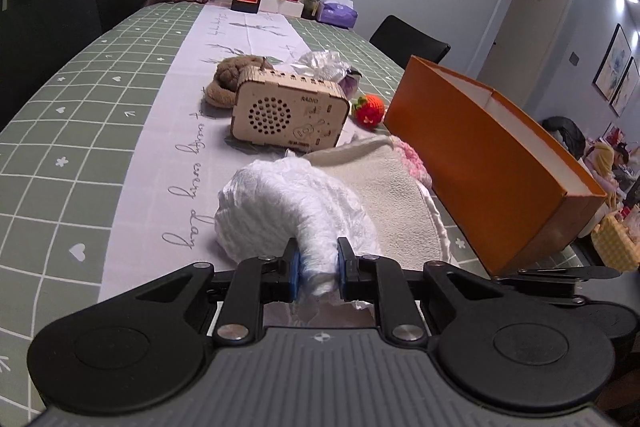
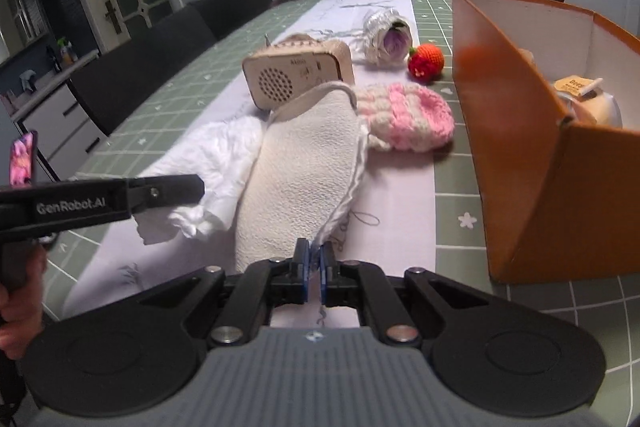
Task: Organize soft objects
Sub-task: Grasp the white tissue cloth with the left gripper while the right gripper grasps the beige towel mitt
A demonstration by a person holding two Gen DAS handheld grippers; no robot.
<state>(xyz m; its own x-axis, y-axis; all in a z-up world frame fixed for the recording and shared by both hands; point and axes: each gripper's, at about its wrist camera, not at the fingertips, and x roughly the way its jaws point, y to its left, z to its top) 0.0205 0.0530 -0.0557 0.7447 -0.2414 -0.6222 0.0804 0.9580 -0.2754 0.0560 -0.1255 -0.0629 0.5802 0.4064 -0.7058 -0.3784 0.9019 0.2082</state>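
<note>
Two soft cloths gripped beside the box

One orange box (image 2: 532, 163) stands at the right of the table; the right gripper (image 2: 315, 267) pinches the near corner of one limp cream towel (image 2: 304, 167) lying mid-table, so it will likely drape; the left gripper (image 1: 318, 269) clamps one white crumpled cloth (image 1: 288, 203), light and squashy, held best by a bunched end; one pink knit piece (image 2: 412, 115) and one crochet strawberry (image 2: 427, 62) wait
</note>
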